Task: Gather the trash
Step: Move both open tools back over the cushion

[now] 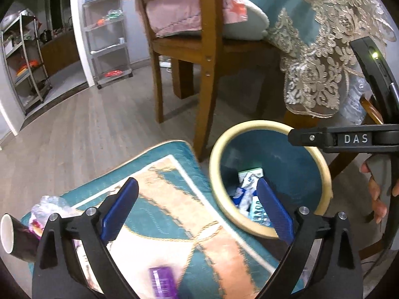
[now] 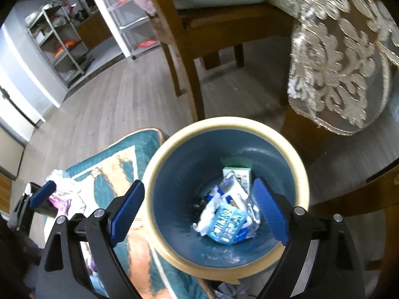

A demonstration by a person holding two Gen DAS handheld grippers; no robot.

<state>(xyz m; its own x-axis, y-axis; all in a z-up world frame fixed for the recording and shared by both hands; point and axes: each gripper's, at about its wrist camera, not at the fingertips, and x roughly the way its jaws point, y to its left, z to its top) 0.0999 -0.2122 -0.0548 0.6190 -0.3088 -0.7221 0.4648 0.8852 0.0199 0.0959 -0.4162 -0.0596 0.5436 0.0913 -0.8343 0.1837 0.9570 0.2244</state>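
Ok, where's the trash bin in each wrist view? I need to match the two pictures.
Left wrist: trash bin sits right of centre, partly behind the gripper's right finger.
Right wrist: trash bin fills the lower centre, seen from above, litter inside.
Shared landmark: the teal patterned rug just left of the bin.

A grey wood-plank floor carries a teal and peach patterned rug. On the rug lie a crumpled clear plastic wrapper, a dark paper cup tipped on its side, and a purple packet. A cream-rimmed blue bin stands just beside the rug's edge, near wooden chair legs.
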